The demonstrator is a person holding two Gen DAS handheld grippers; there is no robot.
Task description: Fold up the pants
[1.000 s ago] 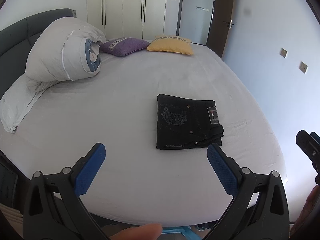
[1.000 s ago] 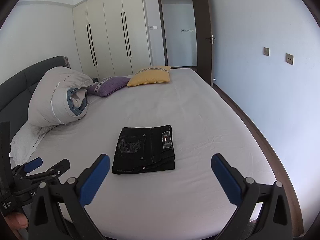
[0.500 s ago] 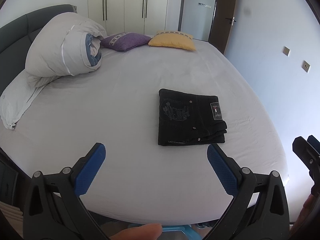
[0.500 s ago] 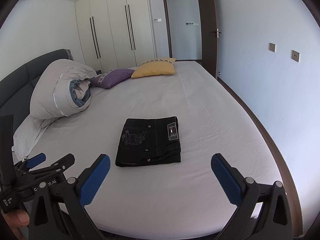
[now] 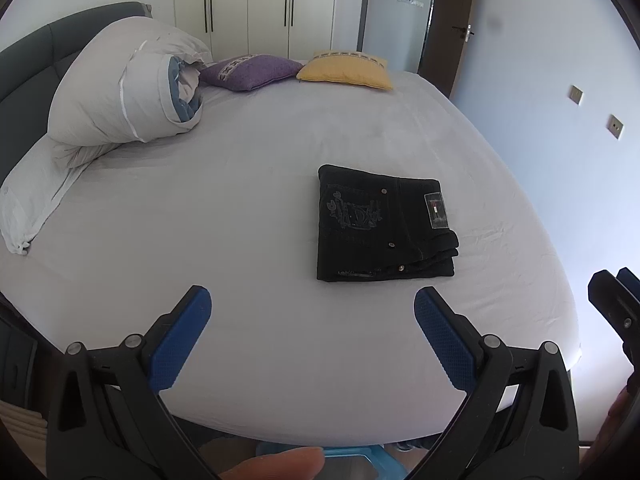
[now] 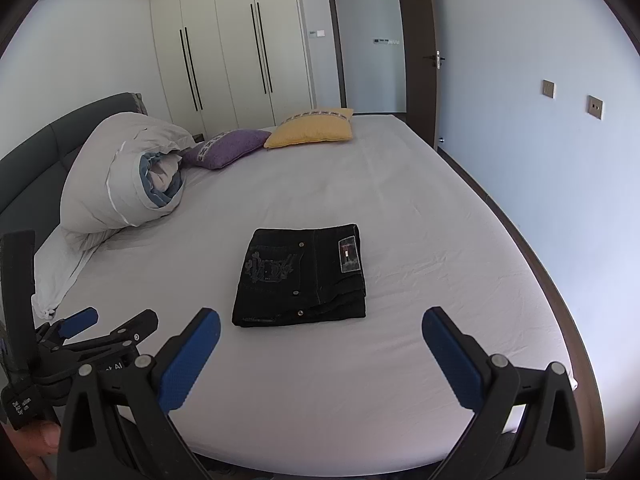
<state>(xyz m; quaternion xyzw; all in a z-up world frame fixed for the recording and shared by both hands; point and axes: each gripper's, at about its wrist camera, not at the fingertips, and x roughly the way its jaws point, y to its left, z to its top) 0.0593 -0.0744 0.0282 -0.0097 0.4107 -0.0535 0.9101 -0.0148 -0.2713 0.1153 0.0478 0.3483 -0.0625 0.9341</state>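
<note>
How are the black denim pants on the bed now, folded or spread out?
Folded. The black denim pants lie as a compact rectangle on the grey bed sheet, with stacked layers showing at one edge. Neither gripper touches them.

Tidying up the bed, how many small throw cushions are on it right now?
2. The purple cushion lies at the far end beside the rolled duvet; the yellow cushion lies right of it, touching. Others could be hidden behind the duvet.

The pants' label [image 6: 348, 255] print (a pale patch) is unreadable.
</note>
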